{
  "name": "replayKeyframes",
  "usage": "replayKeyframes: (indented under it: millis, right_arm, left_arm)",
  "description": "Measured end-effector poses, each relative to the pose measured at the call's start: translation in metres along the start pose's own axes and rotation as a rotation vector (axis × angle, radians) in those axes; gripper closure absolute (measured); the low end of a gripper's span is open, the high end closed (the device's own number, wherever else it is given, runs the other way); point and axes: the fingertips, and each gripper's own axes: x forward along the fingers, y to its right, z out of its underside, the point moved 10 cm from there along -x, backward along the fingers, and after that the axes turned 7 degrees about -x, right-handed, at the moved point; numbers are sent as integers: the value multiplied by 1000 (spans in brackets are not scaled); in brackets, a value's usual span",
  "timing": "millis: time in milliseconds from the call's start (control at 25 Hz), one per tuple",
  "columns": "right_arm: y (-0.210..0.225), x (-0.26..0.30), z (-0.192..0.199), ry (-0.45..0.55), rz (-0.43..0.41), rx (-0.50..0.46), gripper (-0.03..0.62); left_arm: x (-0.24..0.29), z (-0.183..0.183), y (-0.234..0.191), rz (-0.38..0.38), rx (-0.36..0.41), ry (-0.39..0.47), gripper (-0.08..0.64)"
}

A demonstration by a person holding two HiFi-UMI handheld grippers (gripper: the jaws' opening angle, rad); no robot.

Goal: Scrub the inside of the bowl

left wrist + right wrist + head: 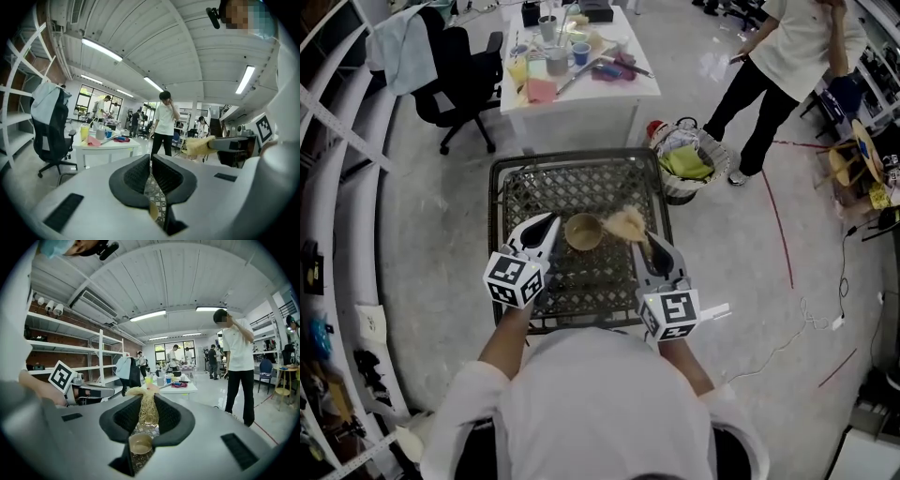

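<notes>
A small tan bowl (583,232) stands upright in the middle of the metal lattice table (581,178). My left gripper (551,221) is just left of the bowl, its jaws shut with nothing between them. In the left gripper view the left gripper (150,161) shows only lattice through its thin gap. My right gripper (643,241) is shut on a yellow fibrous scrubber (627,223), held just right of the bowl's rim and above it. The right gripper view shows the scrubber (148,414) pinched between the pads and the bowl (140,444) below.
A white table (609,94) with cups and cloths stands beyond the lattice table, with a black office chair (459,80) to its left. A basket with green cloth (686,161) sits at the right. A person (787,56) stands further right. Shelving runs along the left.
</notes>
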Motion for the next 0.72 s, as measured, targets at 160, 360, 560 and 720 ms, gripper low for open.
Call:
replayKeyframes:
  millis: [160, 360, 560, 720]
  right_arm:
    - [0, 3, 2, -12, 6, -1, 503]
    - [1, 4, 5, -25, 6, 5, 503]
    - [0, 6, 5, -31, 1, 7, 503]
    - [0, 7, 5, -35, 3, 2, 503]
  left_arm:
    - [18, 14, -17, -3, -39, -63, 518]
    - [36, 32, -28, -23, -97, -137, 518]
    - [55, 58, -41, -19, -145, -232, 518]
    - [68, 84, -54, -20, -191, -326, 517]
